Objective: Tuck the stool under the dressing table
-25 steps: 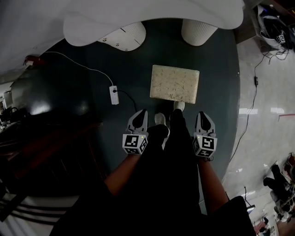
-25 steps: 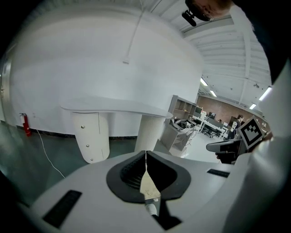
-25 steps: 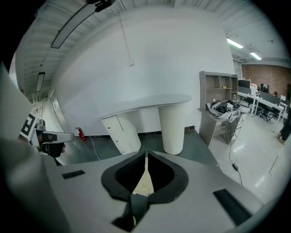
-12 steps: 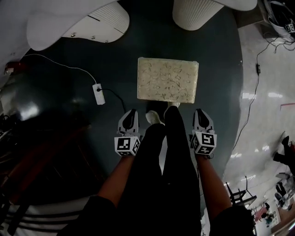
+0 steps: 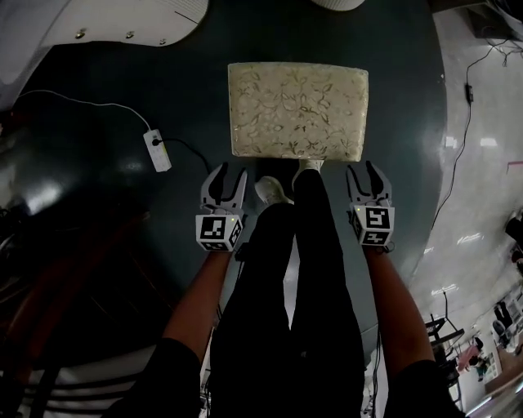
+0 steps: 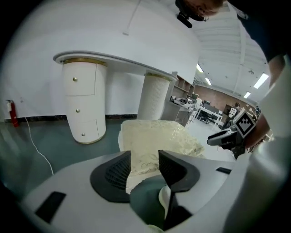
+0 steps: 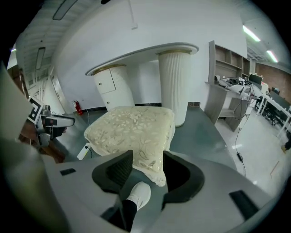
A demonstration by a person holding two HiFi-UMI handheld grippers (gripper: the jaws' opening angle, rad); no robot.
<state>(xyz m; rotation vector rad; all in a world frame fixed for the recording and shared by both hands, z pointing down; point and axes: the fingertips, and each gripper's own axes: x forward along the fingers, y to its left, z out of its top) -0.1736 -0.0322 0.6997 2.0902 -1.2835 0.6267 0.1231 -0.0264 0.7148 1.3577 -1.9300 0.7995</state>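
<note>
Green floor [image 5: 106, 122] [image 6: 50, 145]: dark and glossy, with paler floor along its right side.

Desk [image 5: 98, 20] [image 6: 113, 61] [image 7: 145, 52]: white with a curved top. A drawer pedestal [image 6: 84, 102] with three round knobs carries one end and a fluted column [image 6: 154, 98] the other, with open space between them.

Stool [image 5: 297, 110] [image 6: 154, 136] [image 7: 134, 127]: rectangular, with a cream cover in a leaf pattern. It stands on the floor in front of the desk, facing the space between pedestal and column. It is wholly out from under the top and apart from both supports.

Legs [image 5: 302, 269]: in black, at the stool's near edge, with a bare arm reaching down on each side.

Left gripper [image 5: 230, 173] [image 6: 144, 157]: held low near the stool's near left corner, not touching it. Its fingers have just been opening and stand apart with nothing clamped. The stool's corner shows beyond the gap.

Right gripper [image 5: 363, 168] [image 7: 148, 159]: just beside the stool's near right corner. Its fingers have just been opening too, and they stand apart and grip nothing. The stool's corner and a shoe show beyond the gap.

Power strip [image 5: 156, 150]: white, lying on the floor left of the stool and apart from it. A white cable [image 5: 73, 102] trails away from it.

Shoe [image 5: 272, 189] [image 7: 138, 195]: white, with its toe close to the stool's near edge.

Marker cubes [image 5: 219, 232] [image 5: 374, 226]: one on each gripper, printed with black-and-white squares.
</note>
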